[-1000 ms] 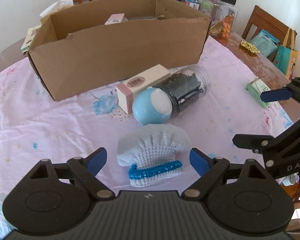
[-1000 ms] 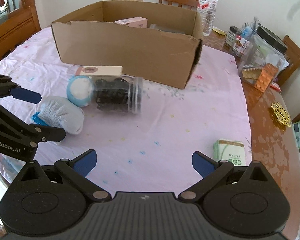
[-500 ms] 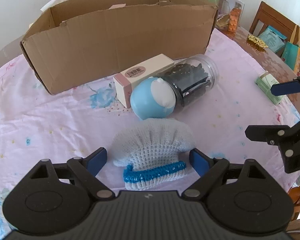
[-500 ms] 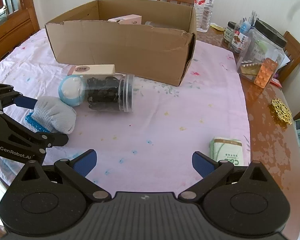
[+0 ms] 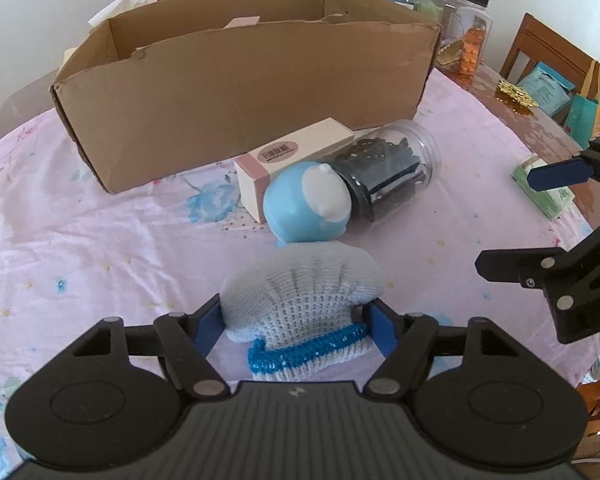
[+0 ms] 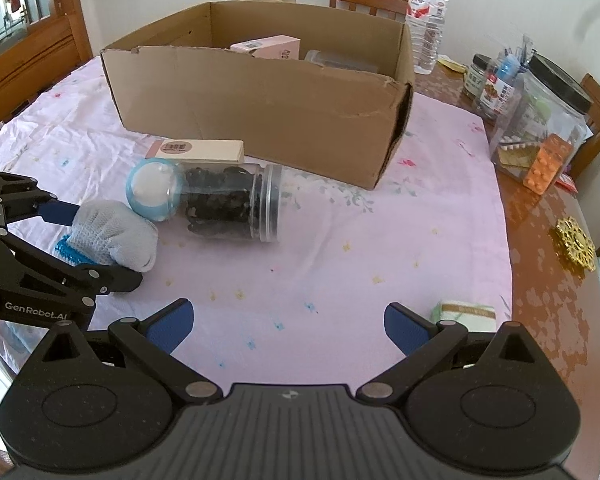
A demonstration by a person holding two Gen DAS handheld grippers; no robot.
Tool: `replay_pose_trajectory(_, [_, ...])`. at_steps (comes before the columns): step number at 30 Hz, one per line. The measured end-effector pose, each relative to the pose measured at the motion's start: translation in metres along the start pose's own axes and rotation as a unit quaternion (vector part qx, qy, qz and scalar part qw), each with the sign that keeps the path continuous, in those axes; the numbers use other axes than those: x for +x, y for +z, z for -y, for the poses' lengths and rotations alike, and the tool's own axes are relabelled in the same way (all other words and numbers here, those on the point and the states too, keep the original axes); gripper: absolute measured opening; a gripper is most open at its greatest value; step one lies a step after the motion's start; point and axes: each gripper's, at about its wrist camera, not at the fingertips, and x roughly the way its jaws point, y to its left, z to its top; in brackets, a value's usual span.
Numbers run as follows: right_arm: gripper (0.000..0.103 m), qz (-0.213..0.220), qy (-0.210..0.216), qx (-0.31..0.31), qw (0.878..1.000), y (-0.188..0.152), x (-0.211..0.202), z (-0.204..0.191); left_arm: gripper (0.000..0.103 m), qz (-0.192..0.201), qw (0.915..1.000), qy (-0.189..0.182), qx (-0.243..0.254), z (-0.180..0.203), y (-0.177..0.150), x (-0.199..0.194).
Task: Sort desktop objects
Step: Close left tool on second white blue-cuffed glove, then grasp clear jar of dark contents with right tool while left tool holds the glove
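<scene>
Pink cloth with small flowers covers the worktop [image 5: 80, 248], and a big cardboard box [image 5: 236, 96] sits on it, open at the top

From the left wrist view, the left tongs [image 5: 296, 326] have their two blue pads pressed on the sides of a knitted white pouch [image 5: 300, 292] with a blue band. The pouch lies flat on the cloth, in front of the box. Just behind the pouch is a round blue and white lid [image 5: 308, 204] on a clear jar [image 5: 392, 172] that lies on its side, full of dark bits. A long pink and cream carton [image 5: 292, 156] lies between the jar and the box, touching the jar. Far to the right of the box, a small green pack [image 5: 548, 196] sits near the worktop edge, partly behind the right tongs

From the right wrist view, the right tongs [image 6: 286, 324] are spread wide with nothing in them, above bare cloth well in front of the box [image 6: 260, 108]. A pink carton [image 6: 268, 46] and a jar show inside the box. To the right of the box stand a water bottle [image 6: 426, 20] and a big clear tub with a black lid [image 6: 540, 120]
</scene>
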Motion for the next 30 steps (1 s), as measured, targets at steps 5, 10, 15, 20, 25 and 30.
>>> replay_pose_trajectory(5, [0.103,0.0,0.006,-0.008,1.0,0.005,0.004,-0.004,0.073,-0.002,0.9999,0.009,-0.011,-0.011,0.0,0.0])
replay_pose_trajectory(10, [0.103,0.0,0.013,-0.015,1.0,0.013,0.01,-0.011,0.073,-0.003,0.9997,0.019,-0.017,-0.023,0.0,-0.001])
replay_pose_trajectory(15, [0.103,0.0,0.022,-0.024,0.999,0.022,0.017,-0.019,0.073,-0.005,0.9994,0.025,-0.023,-0.034,0.001,-0.001])
replay_pose_trajectory(20, [0.103,0.002,0.028,-0.031,0.999,0.033,0.024,-0.026,0.074,-0.005,0.9992,0.029,-0.026,-0.045,0.001,-0.001])
replay_pose_trajectory(25, [0.103,0.006,0.026,-0.03,0.999,0.046,0.033,-0.031,0.074,-0.007,0.9991,0.027,-0.03,-0.053,0.002,-0.001])
replay_pose_trajectory(30, [0.103,0.006,0.007,-0.03,1.0,0.054,0.04,-0.03,0.074,-0.008,0.9993,0.024,-0.029,-0.056,0.005,0.002])
